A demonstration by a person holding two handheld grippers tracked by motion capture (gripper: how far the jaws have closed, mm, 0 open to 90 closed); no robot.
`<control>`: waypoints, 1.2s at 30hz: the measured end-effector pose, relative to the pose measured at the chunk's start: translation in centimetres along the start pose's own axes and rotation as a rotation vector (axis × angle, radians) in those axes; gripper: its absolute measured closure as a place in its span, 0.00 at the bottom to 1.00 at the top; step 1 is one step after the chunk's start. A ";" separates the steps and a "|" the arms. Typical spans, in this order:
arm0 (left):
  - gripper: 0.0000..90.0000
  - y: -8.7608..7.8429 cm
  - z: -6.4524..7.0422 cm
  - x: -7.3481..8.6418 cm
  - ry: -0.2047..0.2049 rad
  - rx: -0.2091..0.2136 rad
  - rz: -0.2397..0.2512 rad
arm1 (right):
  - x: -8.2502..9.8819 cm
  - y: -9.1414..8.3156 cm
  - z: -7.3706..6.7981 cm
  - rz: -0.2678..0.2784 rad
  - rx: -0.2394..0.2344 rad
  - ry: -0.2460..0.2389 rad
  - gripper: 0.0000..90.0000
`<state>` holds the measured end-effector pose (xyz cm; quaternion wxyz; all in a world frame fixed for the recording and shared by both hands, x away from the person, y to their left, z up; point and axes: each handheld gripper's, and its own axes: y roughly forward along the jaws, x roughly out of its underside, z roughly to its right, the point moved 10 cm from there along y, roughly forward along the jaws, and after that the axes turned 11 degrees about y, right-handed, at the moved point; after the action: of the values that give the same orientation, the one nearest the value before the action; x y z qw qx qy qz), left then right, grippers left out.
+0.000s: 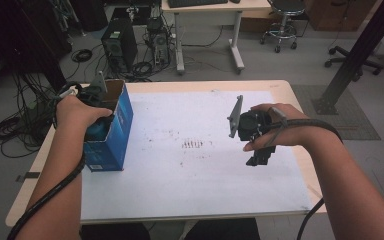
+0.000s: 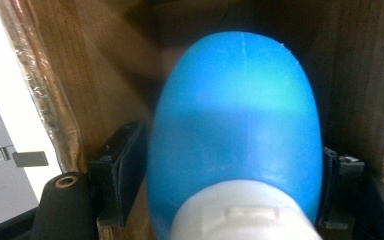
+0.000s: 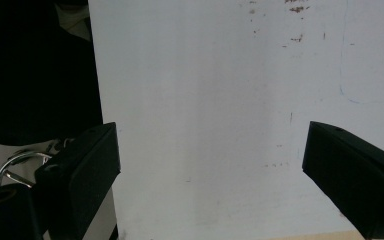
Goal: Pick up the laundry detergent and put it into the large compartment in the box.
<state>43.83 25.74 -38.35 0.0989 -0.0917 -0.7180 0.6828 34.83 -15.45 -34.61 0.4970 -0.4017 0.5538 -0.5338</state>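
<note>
Box: we see a blue carton (image 1: 119, 125) with its top open, standing at the left side of the table (image 1: 280, 90), partly on the white sheet (image 1: 200, 190).
Left tongs: our left gripper (image 2: 232, 175) reaches down into the carton, its jaws pinching a blue rounded object (image 2: 235, 115) from both sides.
Blue object: smooth, egg-shaped plastic with a white collar (image 2: 240, 215) at the near end; in the left gripper view it sits inside the brown cardboard walls (image 2: 75, 65).
Right tongs: our right gripper (image 1: 252, 132) hangs above the right-middle of the sheet, jaws spread wide with nothing between them.
Handling: we judge the blue object light and fairly stiff, but glossy and curved, so it could squirm out of a pinch on the bulge.
Where to hold: we would grip at the widest part, as now, or lower by the white collar, where the shape gives the pads an edge.
Risk: the carton looks light, too, and may tip or lift with the object.
Background: cables, a computer tower (image 1: 117, 45) and a desk (image 1: 210, 7) stand on the floor beyond the far edge.
</note>
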 end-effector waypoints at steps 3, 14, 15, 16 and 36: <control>0.31 -0.1 0.0 0.0 -0.001 -0.005 0.003 | -0.1 0.0 0.0 0.003 0.001 -0.005 0.09; 0.30 -0.6 0.0 -0.1 0.014 -0.009 0.028 | 0.1 0.1 0.0 0.002 0.002 -0.006 0.09; 0.30 -0.6 0.0 0.0 0.013 -0.007 0.030 | 0.1 0.1 0.0 0.001 0.002 -0.001 0.09; 0.30 -0.7 0.0 0.0 0.013 -0.009 0.031 | 0.1 0.1 0.0 0.001 0.001 -0.001 0.09; 0.22 -2.9 -0.3 0.3 0.003 -0.061 0.035 | 0.0 0.1 0.0 0.007 0.008 -0.011 0.09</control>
<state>43.67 25.94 -35.48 0.0854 -0.1082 -0.7366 0.6621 34.89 -15.40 -34.73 0.5035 -0.4007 0.5503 -0.5320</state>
